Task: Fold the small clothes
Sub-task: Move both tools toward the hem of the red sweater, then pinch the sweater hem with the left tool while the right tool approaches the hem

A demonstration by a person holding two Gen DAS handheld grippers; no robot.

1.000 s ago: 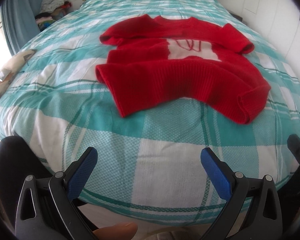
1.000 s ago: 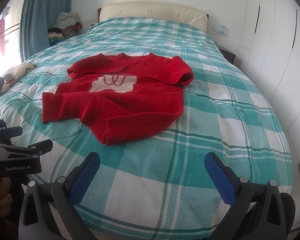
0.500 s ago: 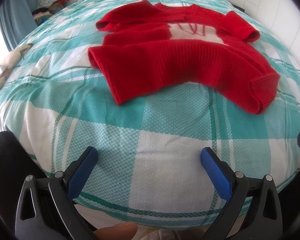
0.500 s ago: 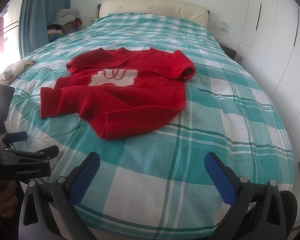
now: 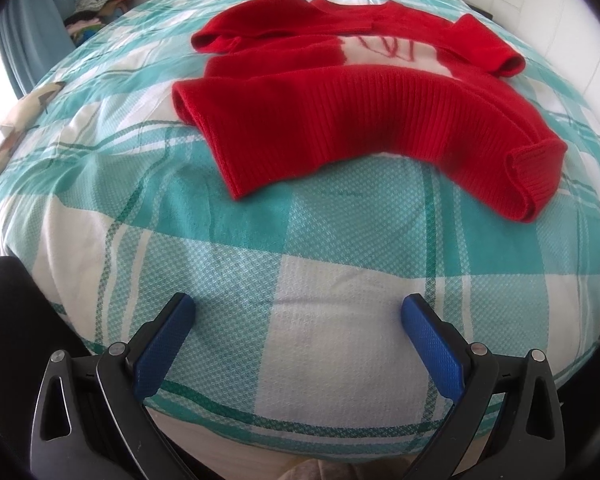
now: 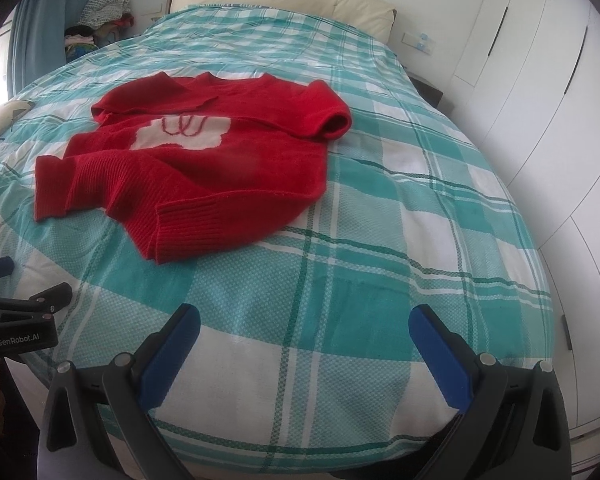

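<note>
Both pairs of jaws are standing wide apart and gripping nothing: the left gripper point(image 5: 296, 324) is hovering over the near edge of the bed point(image 5: 340, 280), and the right gripper point(image 6: 304, 332) is doing the same a little to its right, with only checked bedspread lying between their blue pads. In the right wrist view the left gripper point(image 6: 28, 300) is showing at the left border, so the two tools are sitting close side by side.

The red sweater point(image 6: 204, 164) is lying spread out near the middle of the bed, well apart from both grippers, neck toward the headboard point(image 6: 284, 0) and ribbed hem point(image 5: 380, 120) toward the person. It is not lying flat. The hem corner on the person's right point(image 5: 536, 172) is turning back on itself, the hem is bowing, and one sleeve point(image 6: 324, 116) is lying folded over the chest beside the white patch point(image 6: 184, 132).

The step in hand looks like the reach for a first grip, so nothing is folded yet. To do it well, each gripper is best heading for its own hem corner, coming in low along the bedspread so that one pad is sliding under the knit and the other is closing on top. The bite should be taking both layers of the sweater and none of the bedspread, which is loose and would lift with it. Straightening the curled corner and bowed hem first will be paying off, since thick ribbing carries creases into every later fold. Moving the two corners together is keeping the fold line straight.
</note>
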